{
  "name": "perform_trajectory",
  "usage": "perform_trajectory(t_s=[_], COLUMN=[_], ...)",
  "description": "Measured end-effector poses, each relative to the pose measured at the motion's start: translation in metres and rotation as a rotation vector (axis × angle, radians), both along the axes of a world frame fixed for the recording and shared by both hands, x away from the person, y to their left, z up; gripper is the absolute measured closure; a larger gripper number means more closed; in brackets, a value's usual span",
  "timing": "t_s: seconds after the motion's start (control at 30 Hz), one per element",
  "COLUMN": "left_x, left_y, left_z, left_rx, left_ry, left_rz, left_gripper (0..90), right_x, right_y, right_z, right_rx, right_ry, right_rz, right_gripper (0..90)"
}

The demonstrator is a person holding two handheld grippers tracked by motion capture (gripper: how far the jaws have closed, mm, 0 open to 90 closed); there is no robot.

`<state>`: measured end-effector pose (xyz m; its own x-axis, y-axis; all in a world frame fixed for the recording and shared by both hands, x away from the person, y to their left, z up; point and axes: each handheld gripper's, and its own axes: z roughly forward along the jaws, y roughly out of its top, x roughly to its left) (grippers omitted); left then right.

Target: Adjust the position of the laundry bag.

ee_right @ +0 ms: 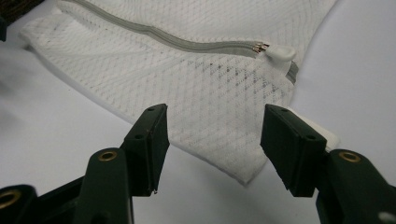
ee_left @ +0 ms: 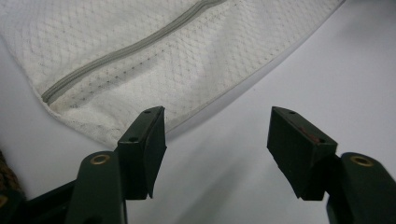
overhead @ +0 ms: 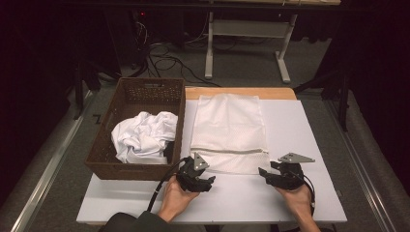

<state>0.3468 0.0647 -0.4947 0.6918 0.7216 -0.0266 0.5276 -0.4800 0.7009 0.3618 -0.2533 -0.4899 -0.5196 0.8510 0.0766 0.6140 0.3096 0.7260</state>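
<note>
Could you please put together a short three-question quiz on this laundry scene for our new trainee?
1. True or false: the zipper of the mesh laundry bag is closed.
2. Where does the crumpled white garment lie? A) on the laundry bag B) in the brown wicker basket C) on the bare table
3. Fill in: the left gripper and the right gripper both have their jaws ____, near the bag's closest edge.

Key: 1 true, the slider sits at the end of the zipper in the right gripper view; 2 B; 3 open, with nothing held.
</note>
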Motion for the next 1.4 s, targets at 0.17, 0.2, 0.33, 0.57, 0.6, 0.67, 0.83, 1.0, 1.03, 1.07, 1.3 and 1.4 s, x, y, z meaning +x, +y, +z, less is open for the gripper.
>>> perform_trajectory(t_s=[0.17, 0.2, 0.33, 0.57, 0.6, 0.67, 0.83, 1.0, 1.03, 1.07, 1.3, 1.4], left_x=[0.0, 0.0, 0.002, 0.002, 0.002, 0.003, 0.008, 0.015, 0.016, 0.018, 0.025, 0.028], left_y=[-0.001, -0.001, -0.003, -0.007, -0.008, -0.008, -0.012, -0.018, -0.019, -0.02, -0.023, -0.023], left_z=[0.0, 0.0, -0.001, 0.0, 0.0, -0.001, -0.002, -0.007, -0.007, -0.008, -0.012, -0.012], left_rx=[0.004, 0.002, 0.013, 0.037, 0.043, 0.048, 0.062, 0.095, 0.094, 0.098, 0.102, 0.093], left_ry=[0.009, 0.012, 0.024, 0.01, 0.011, 0.012, 0.027, 0.051, 0.054, 0.051, 0.039, 0.043], left_rz=[-0.006, -0.006, 0.002, 0.026, 0.031, 0.034, 0.059, 0.094, 0.097, 0.101, 0.108, 0.097], left_gripper=[38.7, 38.7, 37.5, 34.6, 34.6, 34.3, 34.0, 33.7, 33.7, 34.3, 40.5, 50.4], right_x=[0.002, 0.003, 0.008, 0.016, 0.017, 0.018, 0.02, 0.023, 0.023, 0.023, 0.022, 0.022], right_y=[-0.001, -0.002, -0.005, -0.011, -0.011, -0.009, -0.006, -0.006, -0.005, -0.004, 0.002, 0.003], right_z=[0.0, 0.0, -0.002, -0.005, -0.005, -0.006, -0.008, -0.011, -0.011, -0.011, -0.01, -0.009], right_rx=[-0.007, -0.01, -0.031, -0.049, -0.051, -0.06, -0.082, -0.105, -0.111, -0.132, -0.179, -0.197], right_ry=[0.012, 0.02, 0.025, 0.04, 0.045, 0.047, 0.056, 0.056, 0.055, 0.049, 0.039, 0.036], right_rz=[-0.017, -0.028, -0.051, -0.103, -0.107, -0.105, -0.098, -0.096, -0.093, -0.087, -0.026, 0.002], right_gripper=[43.4, 43.4, 43.2, 43.2, 43.3, 44.0, 46.3, 53.3, 55.5, 61.1, 78.3, 88.5])
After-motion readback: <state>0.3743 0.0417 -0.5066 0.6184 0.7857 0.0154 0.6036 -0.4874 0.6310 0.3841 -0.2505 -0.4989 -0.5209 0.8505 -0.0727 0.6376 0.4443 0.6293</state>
